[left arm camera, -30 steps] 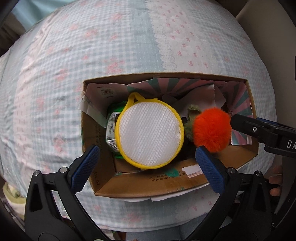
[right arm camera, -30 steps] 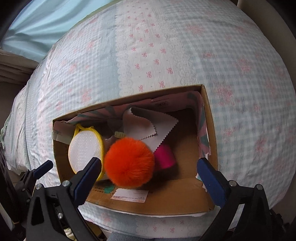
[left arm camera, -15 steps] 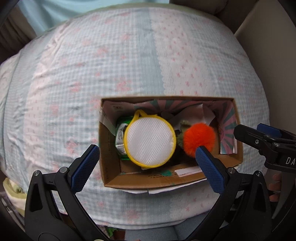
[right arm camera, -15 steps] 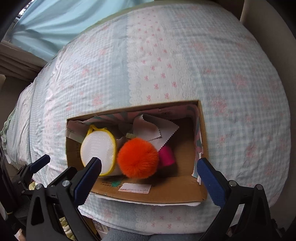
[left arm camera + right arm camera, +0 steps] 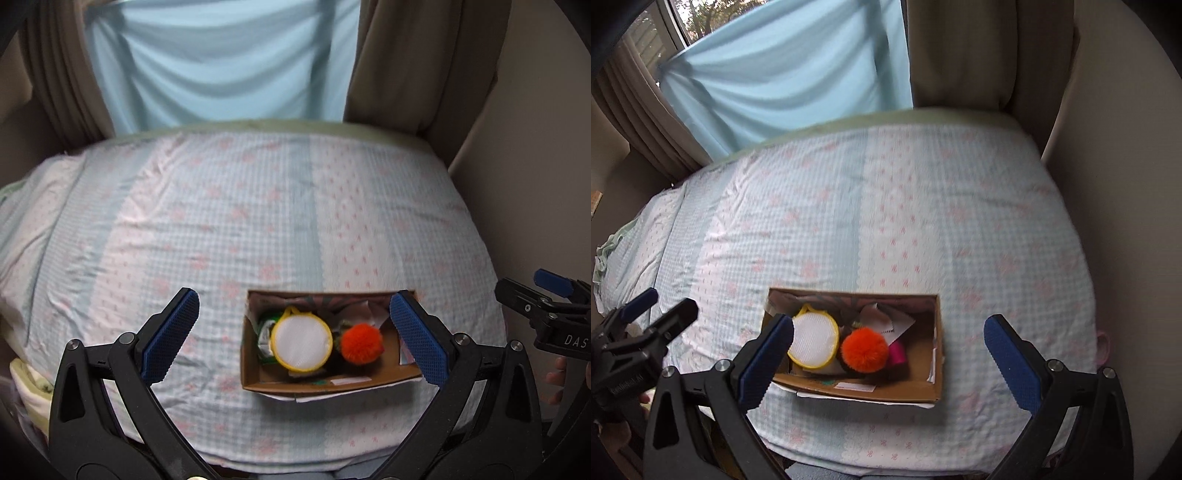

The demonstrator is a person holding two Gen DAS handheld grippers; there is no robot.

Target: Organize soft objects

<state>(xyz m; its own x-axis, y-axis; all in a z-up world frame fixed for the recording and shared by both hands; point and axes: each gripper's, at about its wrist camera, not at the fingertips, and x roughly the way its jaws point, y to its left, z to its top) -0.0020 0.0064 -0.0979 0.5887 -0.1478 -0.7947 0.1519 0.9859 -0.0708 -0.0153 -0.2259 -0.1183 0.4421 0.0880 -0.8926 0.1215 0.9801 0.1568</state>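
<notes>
Both grippers' jaws spread wide, empty — soft items sit in cardboard box (image 5: 325, 384) on bed (image 5: 221, 229); hold clear, don't knock pom-pom (image 5: 864, 349).

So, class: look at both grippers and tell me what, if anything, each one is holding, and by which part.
Nothing is held. The left gripper and right gripper are both open and empty, above the cardboard box.
</notes>
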